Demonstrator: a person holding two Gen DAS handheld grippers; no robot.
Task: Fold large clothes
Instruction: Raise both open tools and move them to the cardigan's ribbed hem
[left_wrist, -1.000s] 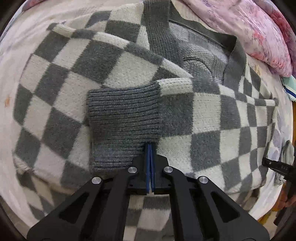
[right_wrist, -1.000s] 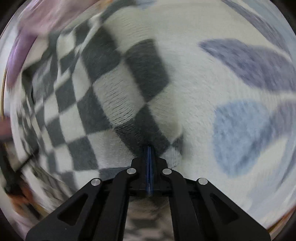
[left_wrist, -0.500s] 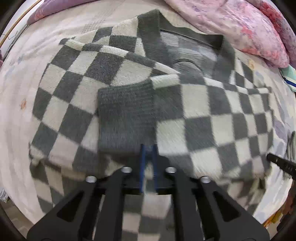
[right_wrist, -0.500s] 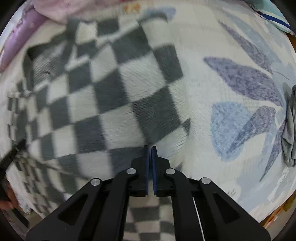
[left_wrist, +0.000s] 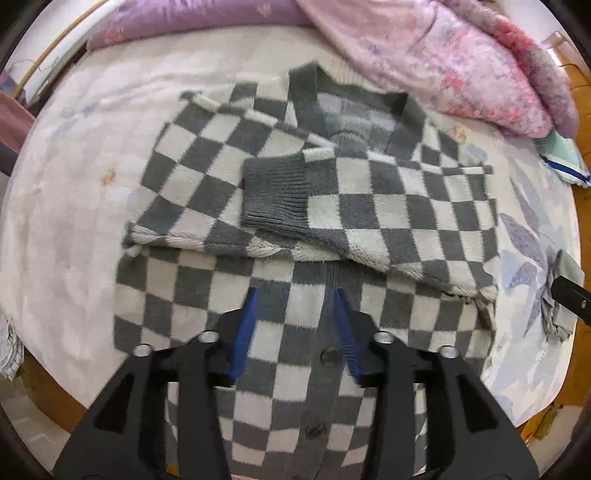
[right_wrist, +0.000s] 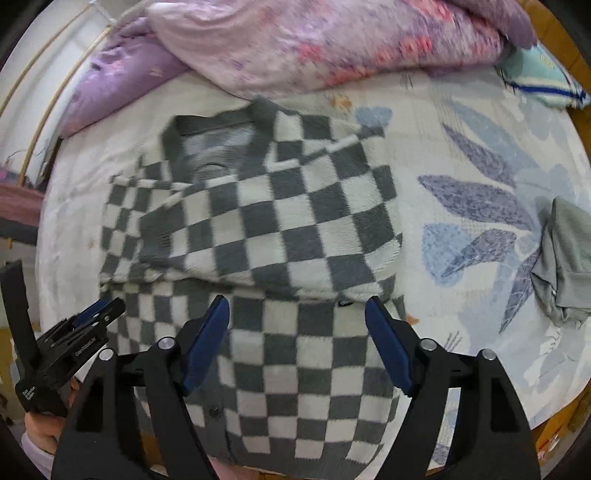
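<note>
A grey-and-white checked knit cardigan (left_wrist: 369, 206) lies on the bed with both sleeves folded across its chest; the grey ribbed cuff (left_wrist: 275, 192) rests on top. Its buttoned lower part hangs toward the bed's near edge. My left gripper (left_wrist: 295, 295) is open and empty, just above the lower front of the cardigan. The cardigan also shows in the right wrist view (right_wrist: 266, 221). My right gripper (right_wrist: 297, 306) is wide open and empty over the lower right part. The left gripper shows at the left edge of the right wrist view (right_wrist: 88, 317).
A pink floral quilt (left_wrist: 461, 62) and a purple pillow (left_wrist: 192, 22) lie at the bed's far side. A green folded garment (right_wrist: 565, 262) sits at the right on the leaf-printed sheet (right_wrist: 480, 206). A teal striped cloth (right_wrist: 543, 77) lies at the far right.
Both grippers have let go of the sleeves, opened, and pulled back toward the bed's near edge. The sleeves now lie folded over the chest.
</note>
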